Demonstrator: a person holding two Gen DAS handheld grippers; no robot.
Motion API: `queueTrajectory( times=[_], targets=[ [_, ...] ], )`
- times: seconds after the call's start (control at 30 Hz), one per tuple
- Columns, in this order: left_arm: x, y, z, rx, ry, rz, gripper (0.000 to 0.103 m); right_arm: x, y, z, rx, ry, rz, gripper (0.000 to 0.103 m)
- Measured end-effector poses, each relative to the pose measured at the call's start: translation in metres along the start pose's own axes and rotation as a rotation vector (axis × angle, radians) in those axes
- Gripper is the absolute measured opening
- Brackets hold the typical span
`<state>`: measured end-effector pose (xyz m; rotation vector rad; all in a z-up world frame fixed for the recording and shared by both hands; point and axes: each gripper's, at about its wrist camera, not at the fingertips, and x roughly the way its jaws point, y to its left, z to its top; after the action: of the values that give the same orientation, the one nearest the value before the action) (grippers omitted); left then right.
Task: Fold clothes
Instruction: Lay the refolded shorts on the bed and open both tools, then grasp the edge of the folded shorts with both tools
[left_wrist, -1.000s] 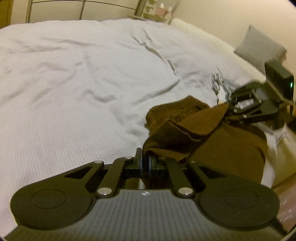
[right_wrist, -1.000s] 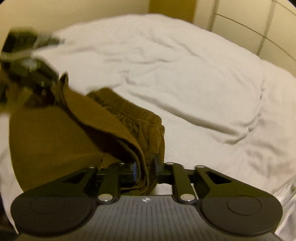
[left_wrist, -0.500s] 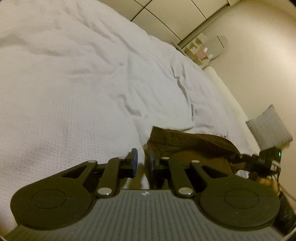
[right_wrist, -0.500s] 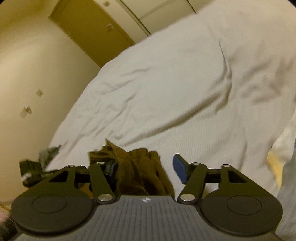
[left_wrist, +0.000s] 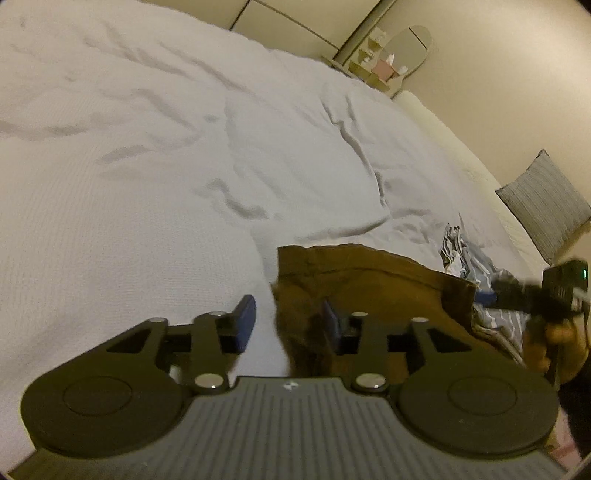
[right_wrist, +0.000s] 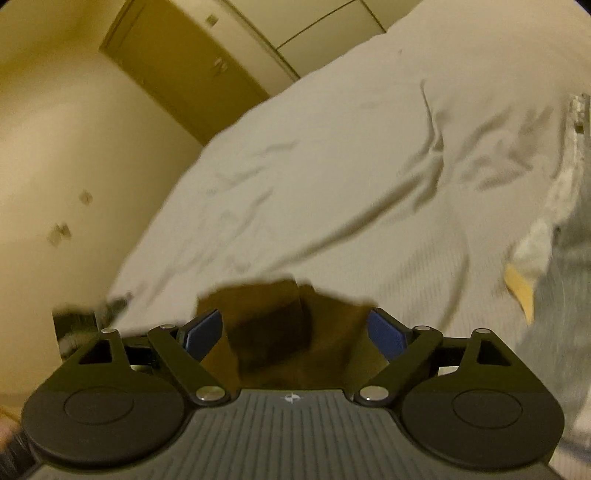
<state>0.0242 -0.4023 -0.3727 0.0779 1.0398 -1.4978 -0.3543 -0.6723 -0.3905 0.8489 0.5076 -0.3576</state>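
Brown garment folded and let go, both grippers spread wide

The folded brown cotton garment (left_wrist: 369, 288) lies flat on the white waffle-weave bedspread (left_wrist: 147, 177), near its front edge; the left gripper (left_wrist: 288, 321) and right gripper (right_wrist: 295, 332) stand open, gripping nothing, so this fold looks done (a crumpled striped grey cloth (left_wrist: 465, 254) just beside it likely waits). Broad bare bedspread lies beyond for working.

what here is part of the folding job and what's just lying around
Job:
brown garment, folded on the white bedspread
left gripper, open
right gripper, open

Lying about:
striped clothes beside the garment, perhaps next
grey pillow
mirror
door
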Motion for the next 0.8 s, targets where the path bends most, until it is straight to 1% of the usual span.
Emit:
queueTrajectory(
  times=[0.1, 0.13, 0.17, 0.23, 0.3, 0.37, 0.4, 0.43, 0.47, 0.5, 0.53, 0.57, 0.6, 0.63, 0.67, 0.7, 0.73, 0.77, 0.8],
  targets=[
    [0.014, 0.002, 0.006, -0.026, 0.037, -0.040, 0.035, 0.006, -0.008, -0.017, 0.041, 0.009, 0.014, 0.088],
    [0.018, 0.002, 0.006, -0.028, 0.046, -0.051, 0.031, 0.008, -0.009, -0.021, 0.062, 0.008, 0.021, 0.088],
    [0.020, 0.002, 0.007, -0.029, 0.051, -0.055, 0.022, 0.011, -0.009, -0.024, 0.072, 0.001, 0.025, 0.088],
    [0.021, 0.001, 0.005, -0.026, 0.040, -0.041, 0.007, 0.016, -0.007, -0.027, 0.079, -0.028, 0.022, 0.086],
    [0.018, -0.001, 0.001, -0.017, 0.013, -0.039, 0.004, 0.017, -0.004, -0.027, 0.079, -0.072, 0.019, 0.083],
    [0.012, -0.004, -0.004, 0.002, -0.015, -0.033, 0.003, 0.018, 0.003, -0.025, 0.041, -0.120, -0.038, 0.069],
    [0.008, -0.006, -0.007, 0.010, -0.030, -0.030, 0.003, 0.017, 0.007, -0.024, 0.019, -0.141, -0.085, 0.055],
    [0.005, -0.007, -0.009, 0.012, -0.046, -0.026, 0.003, 0.015, 0.010, -0.022, 0.001, -0.161, -0.136, 0.046],
    [0.002, -0.007, -0.011, 0.010, -0.057, -0.022, 0.003, 0.012, 0.013, -0.022, -0.006, -0.181, -0.157, 0.045],
    [0.001, -0.008, -0.012, 0.013, -0.061, -0.019, 0.003, 0.008, 0.016, -0.023, -0.007, -0.195, -0.148, 0.045],
    [-0.001, -0.009, -0.012, 0.015, -0.064, -0.017, 0.003, 0.005, 0.020, -0.024, -0.014, -0.201, -0.132, 0.048],
    [-0.001, -0.010, -0.013, 0.018, -0.064, -0.015, 0.003, 0.003, 0.026, -0.026, -0.035, -0.197, -0.122, 0.052],
    [0.000, -0.010, -0.012, 0.022, -0.056, -0.015, 0.003, 0.002, 0.034, -0.029, -0.080, -0.174, -0.130, 0.078],
    [0.002, -0.010, -0.011, 0.025, -0.047, -0.014, 0.003, 0.004, 0.043, -0.032, -0.142, -0.144, -0.152, 0.095],
    [0.005, -0.010, -0.011, 0.028, -0.038, -0.013, 0.004, 0.008, 0.052, -0.037, -0.217, -0.112, -0.180, 0.095],
    [0.007, -0.010, -0.010, 0.030, -0.029, -0.010, 0.004, 0.014, 0.061, -0.042, -0.296, -0.084, -0.221, 0.091],
    [0.009, -0.011, -0.010, 0.033, -0.022, -0.008, 0.004, 0.019, 0.066, -0.047, -0.357, -0.072, -0.275, 0.084],
    [0.011, -0.010, -0.010, 0.034, -0.017, -0.008, 0.005, 0.022, 0.065, -0.048, -0.374, -0.076, -0.315, 0.080],
    [0.012, -0.010, -0.010, 0.034, -0.014, -0.008, 0.005, 0.022, 0.056, -0.046, -0.334, -0.094, -0.329, 0.074]
  ],
)
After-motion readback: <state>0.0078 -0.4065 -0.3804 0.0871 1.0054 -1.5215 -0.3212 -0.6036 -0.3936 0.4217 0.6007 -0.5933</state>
